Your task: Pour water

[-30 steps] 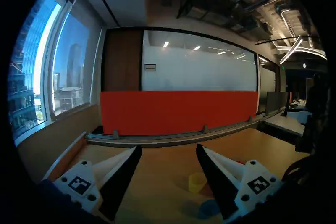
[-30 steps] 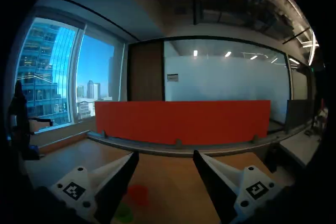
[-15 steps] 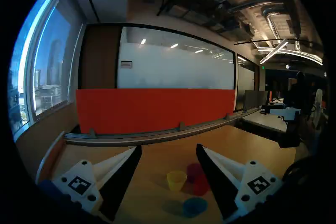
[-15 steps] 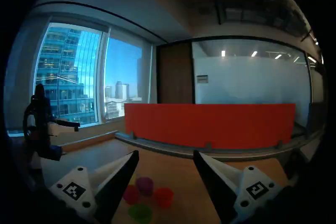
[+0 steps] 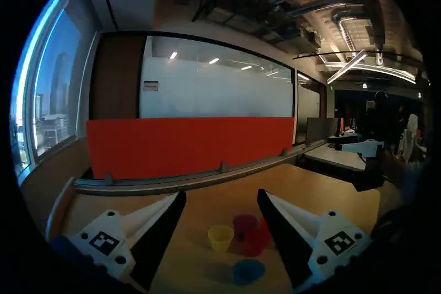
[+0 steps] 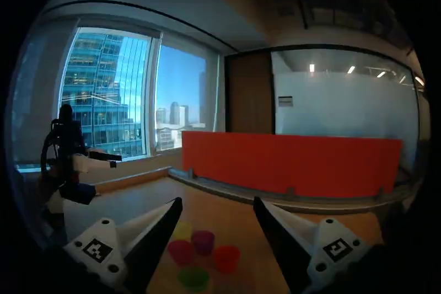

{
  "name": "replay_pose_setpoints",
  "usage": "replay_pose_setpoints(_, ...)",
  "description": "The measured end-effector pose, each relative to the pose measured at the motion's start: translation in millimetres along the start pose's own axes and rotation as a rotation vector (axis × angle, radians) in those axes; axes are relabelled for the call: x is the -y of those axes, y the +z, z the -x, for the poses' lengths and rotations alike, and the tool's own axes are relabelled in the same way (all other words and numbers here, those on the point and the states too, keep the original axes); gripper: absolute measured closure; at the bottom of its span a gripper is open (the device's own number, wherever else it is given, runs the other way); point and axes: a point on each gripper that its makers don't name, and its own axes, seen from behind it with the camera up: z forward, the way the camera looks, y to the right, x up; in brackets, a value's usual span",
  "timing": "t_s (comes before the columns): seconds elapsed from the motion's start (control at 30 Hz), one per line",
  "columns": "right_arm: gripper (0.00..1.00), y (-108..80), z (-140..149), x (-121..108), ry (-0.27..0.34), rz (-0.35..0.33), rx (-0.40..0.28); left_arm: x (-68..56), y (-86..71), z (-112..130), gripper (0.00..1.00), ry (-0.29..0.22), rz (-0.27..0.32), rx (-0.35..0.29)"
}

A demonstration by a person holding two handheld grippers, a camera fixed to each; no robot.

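Note:
My left gripper (image 5: 220,192) hangs open above a wooden table (image 5: 325,189), nothing between its fingers. Below and between them stands a cluster of small cups: yellow (image 5: 220,237), purple (image 5: 244,222), red (image 5: 254,241) and blue (image 5: 248,271). My right gripper (image 6: 217,199) is open too and holds nothing. Under it the right gripper view has the cups from another side: yellow (image 6: 182,230), purple (image 6: 203,240), pink (image 6: 181,251), red (image 6: 226,257) and green (image 6: 193,277). Both grippers are above the cups and apart from them.
An orange divider panel (image 5: 190,145) with a metal rail runs along the table's far edge. Tall windows (image 6: 110,106) are on the left. A dark device with white and blue parts (image 6: 69,164) stands at the far left of the right gripper view. More desks (image 5: 342,156) lie to the right.
The left gripper's view swung right and the right gripper's swung left; the cups came in between the fingers of each. Both grippers stayed open.

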Motion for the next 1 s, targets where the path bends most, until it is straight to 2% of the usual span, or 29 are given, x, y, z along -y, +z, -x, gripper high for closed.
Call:
replay_pose_setpoints(0.4,0.00,3.9,19.9,10.9,-0.035,-0.080,0.078,-12.4,3.0,18.6,0.04,0.031,0.067,0.044)
replay_pose_setpoints(0.7,0.00,3.3,45.1,13.3,-0.057,-0.121,0.141,-10.9,8.3,38.0,0.04,0.008,0.077,0.078)
replay_pose_setpoints(0.8,0.00,2.8,54.2,13.7,-0.066,-0.131,0.166,-9.2,9.8,48.6,0.04,0.018,0.075,0.101)
replay_pose_setpoints(1.0,0.00,3.0,71.5,14.2,-0.077,-0.147,0.195,-13.9,11.1,64.8,0.04,0.035,0.092,0.129)
